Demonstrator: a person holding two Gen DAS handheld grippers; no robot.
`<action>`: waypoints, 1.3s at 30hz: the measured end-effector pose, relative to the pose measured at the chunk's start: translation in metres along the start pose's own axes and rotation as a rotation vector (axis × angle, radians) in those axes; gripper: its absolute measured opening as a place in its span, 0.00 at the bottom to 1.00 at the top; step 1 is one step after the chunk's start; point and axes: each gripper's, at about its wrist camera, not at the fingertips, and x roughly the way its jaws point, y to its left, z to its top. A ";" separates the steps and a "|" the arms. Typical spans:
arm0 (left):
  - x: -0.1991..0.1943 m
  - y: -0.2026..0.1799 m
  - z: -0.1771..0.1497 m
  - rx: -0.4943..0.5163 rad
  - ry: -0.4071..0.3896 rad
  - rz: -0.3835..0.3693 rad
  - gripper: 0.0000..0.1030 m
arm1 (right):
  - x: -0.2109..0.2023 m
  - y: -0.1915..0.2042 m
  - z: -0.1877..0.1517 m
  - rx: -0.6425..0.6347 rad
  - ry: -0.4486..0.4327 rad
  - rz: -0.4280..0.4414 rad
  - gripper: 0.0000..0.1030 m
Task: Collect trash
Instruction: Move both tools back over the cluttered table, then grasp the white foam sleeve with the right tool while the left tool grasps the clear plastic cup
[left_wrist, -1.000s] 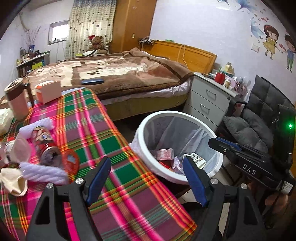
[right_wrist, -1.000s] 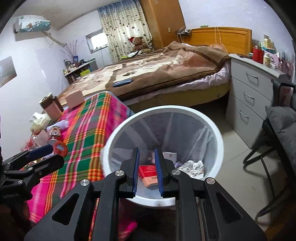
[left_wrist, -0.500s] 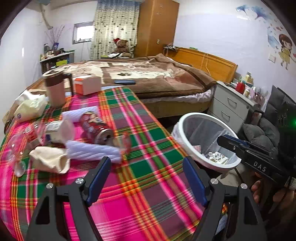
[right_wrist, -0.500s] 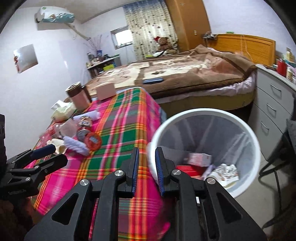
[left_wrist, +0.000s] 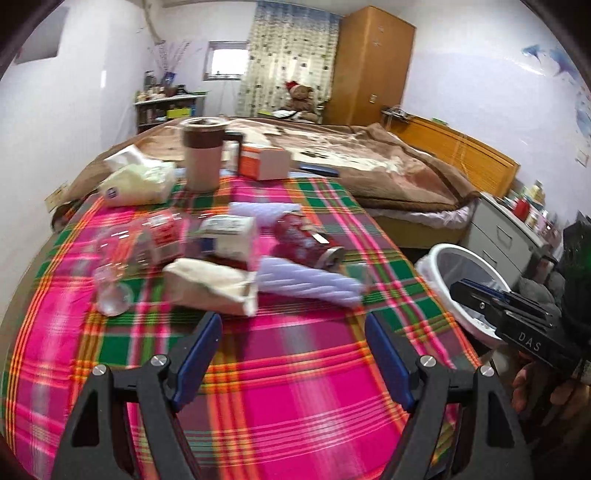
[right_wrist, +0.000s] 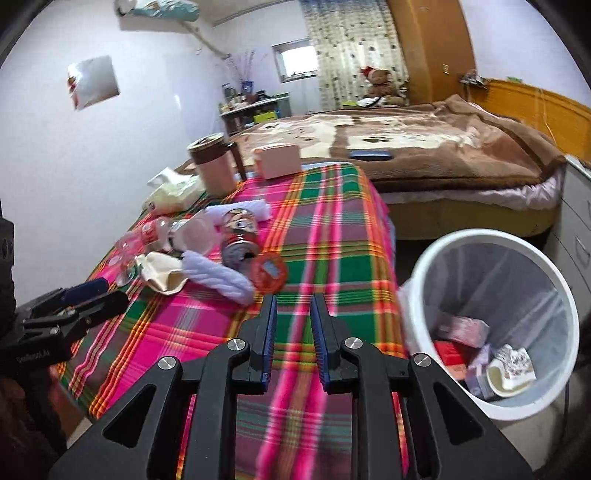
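I've swung both grippers away from the white round plastic bin toward the plaid-clothed table. My left gripper gapes wide and empty; my right gripper is barely parted, empty. The litter, a crushed red drink can and what may be a twisted white wrapper, waits ahead.

We see a table under a plaid cloth. Around the red can lie a white twisted roll, a beige pouch and a clear glass; beyond the can stand a brown-lidded jug and a box.
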 end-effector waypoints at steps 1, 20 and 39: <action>-0.001 0.007 -0.001 -0.009 -0.001 0.012 0.79 | 0.003 0.005 0.001 -0.014 0.006 0.004 0.19; -0.007 0.100 -0.006 -0.117 0.017 0.153 0.79 | 0.052 0.062 0.011 -0.101 0.102 0.107 0.66; 0.039 0.159 0.014 -0.145 0.078 0.231 0.79 | 0.096 0.087 0.029 -0.231 0.133 0.059 0.66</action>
